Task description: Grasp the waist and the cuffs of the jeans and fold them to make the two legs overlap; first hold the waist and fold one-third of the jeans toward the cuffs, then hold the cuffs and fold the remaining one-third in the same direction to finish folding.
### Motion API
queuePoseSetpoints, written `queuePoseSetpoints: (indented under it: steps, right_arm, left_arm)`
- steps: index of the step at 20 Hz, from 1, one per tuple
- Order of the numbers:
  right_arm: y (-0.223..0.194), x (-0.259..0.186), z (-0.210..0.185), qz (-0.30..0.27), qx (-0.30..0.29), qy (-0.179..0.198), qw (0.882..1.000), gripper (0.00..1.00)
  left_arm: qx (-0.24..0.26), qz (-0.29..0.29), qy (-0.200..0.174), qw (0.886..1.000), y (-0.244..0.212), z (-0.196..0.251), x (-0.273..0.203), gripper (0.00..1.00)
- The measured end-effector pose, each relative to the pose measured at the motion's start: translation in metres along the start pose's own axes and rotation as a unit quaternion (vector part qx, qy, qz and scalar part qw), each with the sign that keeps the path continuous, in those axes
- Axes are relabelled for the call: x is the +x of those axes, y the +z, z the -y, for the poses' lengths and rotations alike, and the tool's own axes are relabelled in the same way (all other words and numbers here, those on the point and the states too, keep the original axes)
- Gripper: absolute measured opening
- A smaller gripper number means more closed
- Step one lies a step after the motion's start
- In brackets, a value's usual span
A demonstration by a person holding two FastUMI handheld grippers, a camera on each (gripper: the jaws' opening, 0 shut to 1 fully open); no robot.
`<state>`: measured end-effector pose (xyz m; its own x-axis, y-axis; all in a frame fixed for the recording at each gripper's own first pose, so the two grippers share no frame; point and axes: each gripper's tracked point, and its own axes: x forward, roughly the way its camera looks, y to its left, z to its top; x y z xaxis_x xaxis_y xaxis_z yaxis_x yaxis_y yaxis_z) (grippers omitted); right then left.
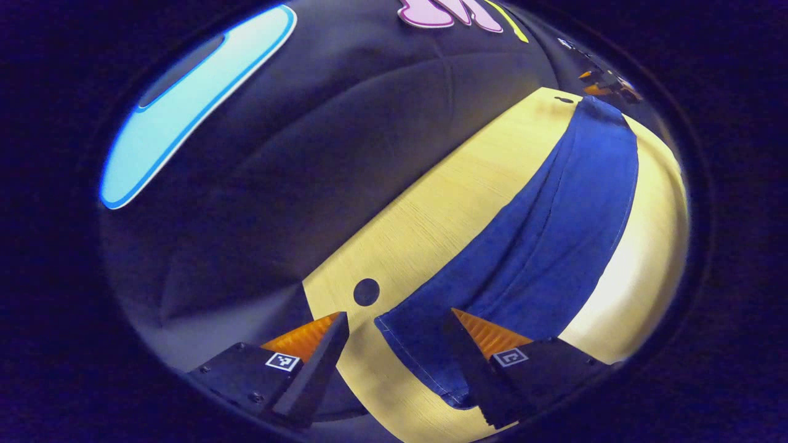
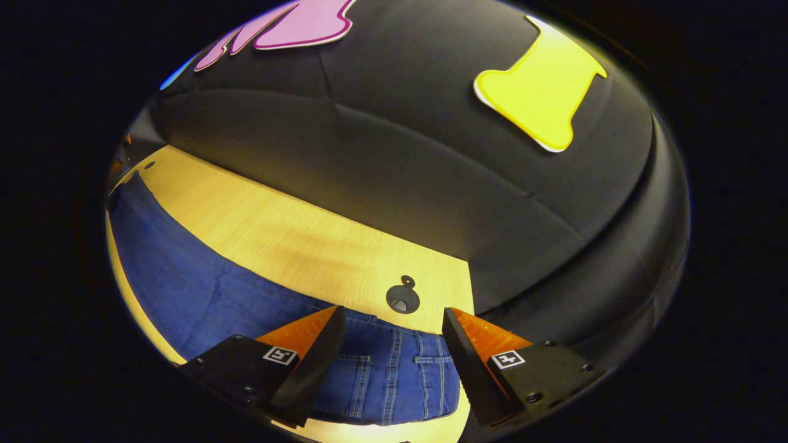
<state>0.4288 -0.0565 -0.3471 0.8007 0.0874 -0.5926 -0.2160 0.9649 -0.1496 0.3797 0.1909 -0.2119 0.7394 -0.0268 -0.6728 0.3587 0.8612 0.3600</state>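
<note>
jeans (image 1: 554, 240) matt denim cloth; table (image 2: 295, 240) smooth pale wood

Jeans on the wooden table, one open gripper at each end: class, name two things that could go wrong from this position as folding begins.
1. The left gripper stands open at the cuff end of the jeans, with one finger off the cloth; closing there may catch only one edge.
2. The waist lies near the table edge under the open right gripper, so a sloppy pinch could drag the jeans off.

Jeans (image 1: 554, 234): deep blue denim, paler blue stitching at the waist.
Table (image 2: 295, 240): pale yellow wood grain.
Table holes (image 1: 366, 291): dark grey.
Gripper markers (image 2: 281, 355): black-and-white squares.
</note>
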Motion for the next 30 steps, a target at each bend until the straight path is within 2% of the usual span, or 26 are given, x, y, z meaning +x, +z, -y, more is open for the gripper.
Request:
queuePoseSetpoints:
  steps: [3,5,8,9,10,13,14,16,20,21,23,24,25,27,29,30]
  right_arm:
    - [-0.013,-0.027,0.000,-0.009,0.049,0.020,0.999,0.98]
    - [-0.021,-0.046,0.007,-0.012,0.110,0.020,0.994,0.98]
    - [-0.045,-0.061,0.024,-0.024,0.241,0.002,0.970,0.98]
    - [-0.055,-0.061,0.031,-0.027,0.293,-0.006,0.956,0.98]
    - [-0.069,-0.062,0.034,-0.032,0.352,-0.007,0.935,0.98]
    - [-0.099,-0.060,0.056,-0.018,0.520,-0.022,0.854,0.98]
    - [-0.115,-0.058,0.061,-0.024,0.545,-0.033,0.837,0.97]
    - [-0.146,-0.054,0.056,-0.058,0.582,-0.040,0.810,0.97]
    - [-0.174,-0.036,0.023,-0.104,0.644,-0.029,0.758,0.98]
    - [-0.174,-0.035,0.015,-0.109,0.652,-0.021,0.750,0.98]
    - [-0.168,-0.026,0.019,-0.090,0.670,-0.037,0.736,1.00]
    - [-0.165,-0.023,0.019,-0.086,0.673,-0.038,0.733,0.93]
    - [-0.173,-0.020,0.019,-0.095,0.672,-0.048,0.733,0.92]
    - [-0.189,-0.023,0.019,-0.100,0.677,-0.057,0.727,0.63]
    - [-0.186,-0.020,0.018,-0.090,0.694,-0.056,0.712,0.34]
    - [-0.186,-0.018,0.017,-0.086,0.694,-0.060,0.713,0.20]
  left_arm:
    - [-0.042,0.060,-0.008,0.997,0.040,0.019,-0.041,0.98]
    - [-0.088,0.108,-0.028,0.990,0.073,0.045,-0.072,0.98]
    - [-0.156,0.167,-0.063,0.971,0.109,0.087,-0.113,0.98]
    - [-0.178,0.183,-0.070,0.964,0.118,0.098,-0.122,0.98]
    - [-0.197,0.191,-0.084,0.958,0.123,0.114,-0.131,0.98]
    - [-0.250,0.198,-0.118,0.941,0.130,0.151,-0.144,0.98]
    - [-0.260,0.196,-0.134,0.936,0.130,0.166,-0.146,0.98]
    - [-0.266,0.181,-0.143,0.936,0.122,0.181,-0.152,0.98]
    - [-0.263,0.173,-0.145,0.938,0.121,0.191,-0.158,0.95]
    - [-0.259,0.172,-0.142,0.940,0.120,0.191,-0.159,0.95]
    - [-0.256,0.169,-0.140,0.941,0.121,0.192,-0.159,0.95]
    - [-0.260,0.167,-0.142,0.940,0.121,0.194,-0.157,0.95]
    - [-0.266,0.161,-0.143,0.940,0.119,0.196,-0.154,0.95]
    - [-0.276,0.149,-0.141,0.939,0.114,0.198,-0.149,0.95]
    - [-0.282,0.146,-0.133,0.939,0.109,0.197,-0.152,0.96]
    - [-0.283,0.149,-0.129,0.939,0.106,0.195,-0.154,0.95]
